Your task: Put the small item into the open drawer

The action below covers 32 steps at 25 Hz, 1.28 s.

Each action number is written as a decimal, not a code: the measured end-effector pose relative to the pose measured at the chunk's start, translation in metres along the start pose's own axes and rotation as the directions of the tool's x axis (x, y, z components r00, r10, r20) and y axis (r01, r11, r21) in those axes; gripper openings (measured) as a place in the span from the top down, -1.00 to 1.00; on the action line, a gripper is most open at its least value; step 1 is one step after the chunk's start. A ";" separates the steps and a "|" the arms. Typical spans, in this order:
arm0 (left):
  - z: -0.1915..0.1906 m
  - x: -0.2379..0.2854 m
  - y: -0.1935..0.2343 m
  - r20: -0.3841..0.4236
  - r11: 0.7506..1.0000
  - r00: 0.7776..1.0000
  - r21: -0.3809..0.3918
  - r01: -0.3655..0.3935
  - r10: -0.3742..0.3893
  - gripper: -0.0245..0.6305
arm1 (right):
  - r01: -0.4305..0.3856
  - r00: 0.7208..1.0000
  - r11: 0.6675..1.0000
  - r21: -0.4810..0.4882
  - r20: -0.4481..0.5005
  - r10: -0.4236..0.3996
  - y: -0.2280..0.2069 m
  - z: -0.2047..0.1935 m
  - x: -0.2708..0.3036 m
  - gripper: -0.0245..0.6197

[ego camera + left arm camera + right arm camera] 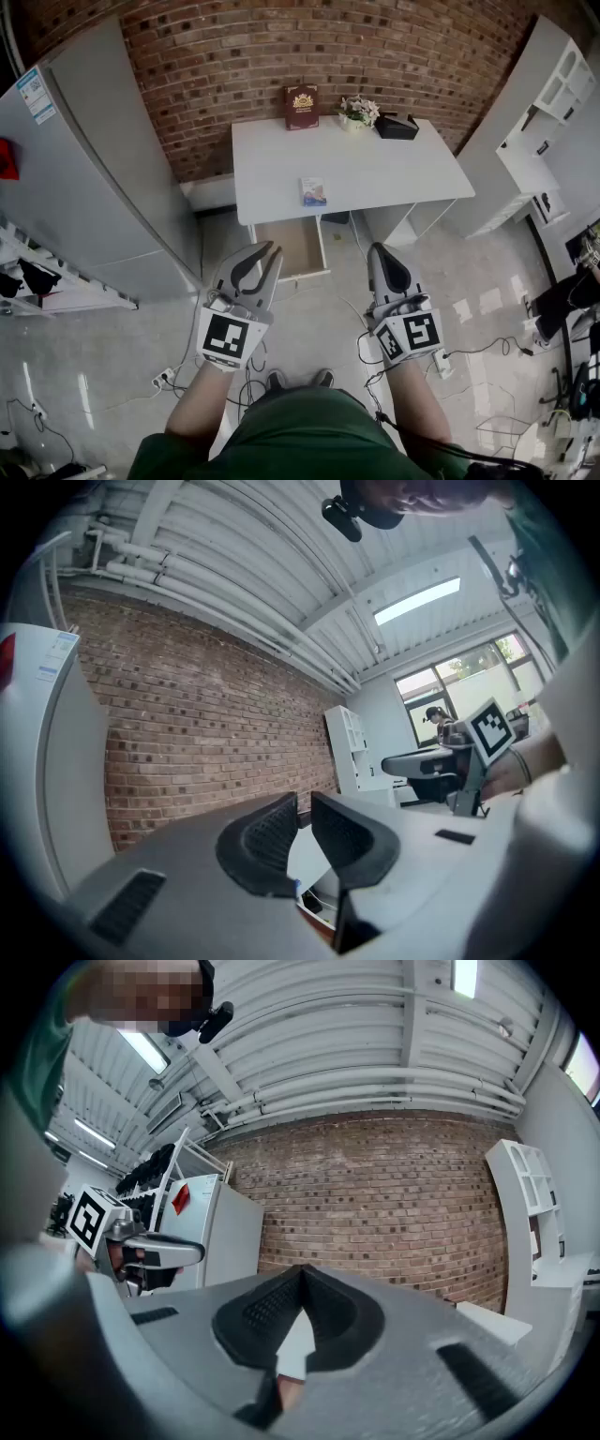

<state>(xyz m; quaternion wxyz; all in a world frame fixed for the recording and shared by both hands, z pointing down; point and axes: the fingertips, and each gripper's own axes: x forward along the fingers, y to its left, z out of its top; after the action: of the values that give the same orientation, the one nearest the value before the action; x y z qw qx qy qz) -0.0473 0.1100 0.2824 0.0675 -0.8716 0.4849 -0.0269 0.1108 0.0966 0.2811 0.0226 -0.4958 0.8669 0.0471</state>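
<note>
Fingertips (276, 249) well short, small item (314, 191) on table (384, 169)

Looking like a lab-style workroom in an industrial building. Facing a bare brick wall (281, 47) at twelve o'clock, fronted by a white desk (375, 173). Flanked by a grey cabinet (94, 178) at ten o'clock and white shelving (553, 84) at two. Trailing cables (469, 352) over a glossy floor (141, 337) at four o'clock, running exposed pipes (375, 1087) under a ribbed ceiling (375, 1016).

small item (314, 191) (blue-white): flat on table (403, 169) | drawer (291, 246): open beneath
</note>
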 end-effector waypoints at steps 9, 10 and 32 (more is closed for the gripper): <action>0.009 0.013 -0.035 0.002 0.999 0.999 0.018 -0.038 0.038 0.80 | -0.025 0.999 0.998 0.052 0.024 0.024 -0.032 -0.005 -0.022 0.91; 0.009 0.015 -0.038 0.009 0.999 0.999 0.027 -0.046 0.046 0.80 | -0.033 0.999 0.997 0.068 0.032 0.030 -0.036 -0.005 -0.024 0.91; -0.024 0.048 -0.047 -0.117 0.989 0.982 0.003 -0.150 0.150 0.80 | -0.095 0.994 0.951 0.295 -0.022 0.106 -0.091 -0.071 -0.002 0.91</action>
<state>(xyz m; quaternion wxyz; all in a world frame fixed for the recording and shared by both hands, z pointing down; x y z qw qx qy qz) 0.0149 0.0921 0.3120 0.0383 -0.8297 0.5524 -0.0711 0.1908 0.0454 0.3461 0.0773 -0.4431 0.8886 -0.0901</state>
